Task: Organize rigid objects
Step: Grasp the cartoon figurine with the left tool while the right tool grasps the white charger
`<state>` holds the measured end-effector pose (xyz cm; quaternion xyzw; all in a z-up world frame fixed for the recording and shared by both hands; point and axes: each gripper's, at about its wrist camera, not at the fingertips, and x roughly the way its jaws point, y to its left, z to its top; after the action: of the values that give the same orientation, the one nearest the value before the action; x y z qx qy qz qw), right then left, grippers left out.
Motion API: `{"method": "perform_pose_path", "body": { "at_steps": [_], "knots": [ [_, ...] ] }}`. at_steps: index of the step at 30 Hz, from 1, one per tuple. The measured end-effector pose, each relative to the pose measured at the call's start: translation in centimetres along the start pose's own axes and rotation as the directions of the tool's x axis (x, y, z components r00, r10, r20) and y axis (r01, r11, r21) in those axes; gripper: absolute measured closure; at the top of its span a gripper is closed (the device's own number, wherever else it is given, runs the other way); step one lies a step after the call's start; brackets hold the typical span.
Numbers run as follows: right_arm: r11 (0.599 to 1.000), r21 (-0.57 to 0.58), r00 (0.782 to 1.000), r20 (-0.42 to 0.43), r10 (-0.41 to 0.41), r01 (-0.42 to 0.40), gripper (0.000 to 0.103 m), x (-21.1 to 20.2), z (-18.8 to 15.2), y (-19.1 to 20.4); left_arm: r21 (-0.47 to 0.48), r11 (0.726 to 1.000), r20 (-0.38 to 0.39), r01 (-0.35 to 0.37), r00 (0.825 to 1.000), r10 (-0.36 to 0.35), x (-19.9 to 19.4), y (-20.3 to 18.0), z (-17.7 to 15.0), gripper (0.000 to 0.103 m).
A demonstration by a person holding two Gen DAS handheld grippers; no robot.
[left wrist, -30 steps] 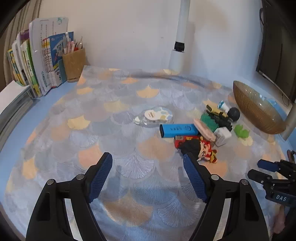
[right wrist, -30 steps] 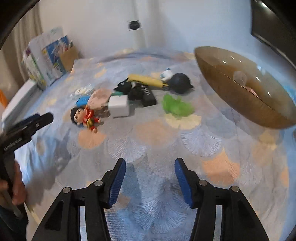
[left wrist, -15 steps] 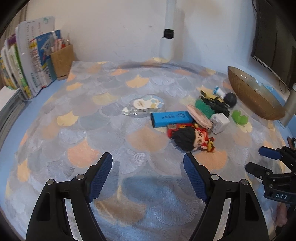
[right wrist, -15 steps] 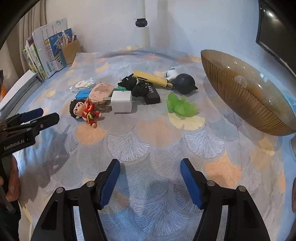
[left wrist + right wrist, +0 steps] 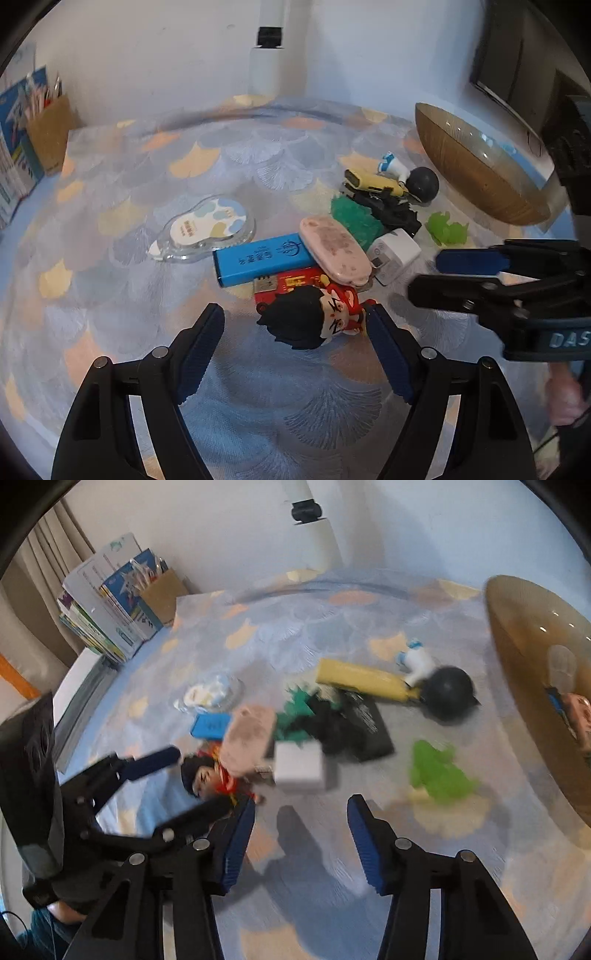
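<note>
You can read the white letters "DAS" on the body of the right gripper (image 5: 424, 275), cut off by the frame edge in the left wrist view. The blue box (image 5: 264, 264) and correction tape dispenser (image 5: 207, 229) carry print too small to make out.

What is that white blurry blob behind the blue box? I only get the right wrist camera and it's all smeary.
Observer: The left wrist view shows it sharply. It's a correction tape dispenser in a clear shell, lying flat beside the blue box.
Child: Is the doll lying on anything?
Observer: Yes. The doll lies partly on a flat red board that has a small metal port at one end.
Child: Are the left tongs squeezing the doll?
Observer: No. The left tongs stand wide open with the doll's head between the fingers. There's a clear gap on the hair side.
</note>
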<state>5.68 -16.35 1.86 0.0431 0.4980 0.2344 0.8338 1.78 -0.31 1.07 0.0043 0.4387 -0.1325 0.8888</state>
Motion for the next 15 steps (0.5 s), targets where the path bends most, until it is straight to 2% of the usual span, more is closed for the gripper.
{"method": "perform_pose_path", "body": {
  "at_steps": [3, 5, 7, 9, 12, 13, 15],
  "knots": [
    [1.000, 0.020, 1.000, 0.020, 0.002, -0.003, 0.051, 1.3, 0.9, 0.7, -0.013, 1.000, -0.007, -0.016, 1.000, 0.016, -0.4, 1.1, -0.5, 0.025],
    [0.999, 0.038, 0.999, 0.029, 0.023, -0.024, 0.052, 1.9, 1.1, 0.8, -0.024, 1.000, -0.021, 0.008, 1.000, -0.009, -0.8, 2.2, -1.0, 0.025],
    [0.999, 0.051, 0.999, 0.048, 0.009, -0.011, 0.057, 1.9, 0.9, 0.8, -0.028, 1.000, -0.031, 0.011, 0.999, -0.011, -1.3, 3.3, -1.6, 0.023],
    [0.997, 0.070, 0.998, 0.066, 0.020, -0.025, 0.057, 1.6, 0.5, 0.7, -0.033, 0.998, -0.022, -0.052, 0.998, 0.051, -1.8, 4.6, -2.0, 0.023],
    [0.994, 0.100, 0.997, 0.073, 0.030, -0.037, 0.057, 1.2, -0.1, 0.6, -0.089, 0.986, -0.036, -0.143, 0.989, 0.140, -1.9, 7.5, -2.2, 0.025],
    [0.994, 0.102, 0.997, 0.073, 0.029, -0.036, 0.057, 1.0, -0.3, 0.6, -0.110, 0.982, -0.036, -0.151, 0.988, 0.148, -2.1, 8.3, -2.1, 0.025],
    [0.995, 0.094, 0.997, 0.071, 0.016, -0.023, 0.057, 0.6, -0.8, 0.9, -0.135, 0.985, -0.026, -0.108, 0.994, 0.106, -2.5, 8.9, -2.0, 0.025]
  ]
}}
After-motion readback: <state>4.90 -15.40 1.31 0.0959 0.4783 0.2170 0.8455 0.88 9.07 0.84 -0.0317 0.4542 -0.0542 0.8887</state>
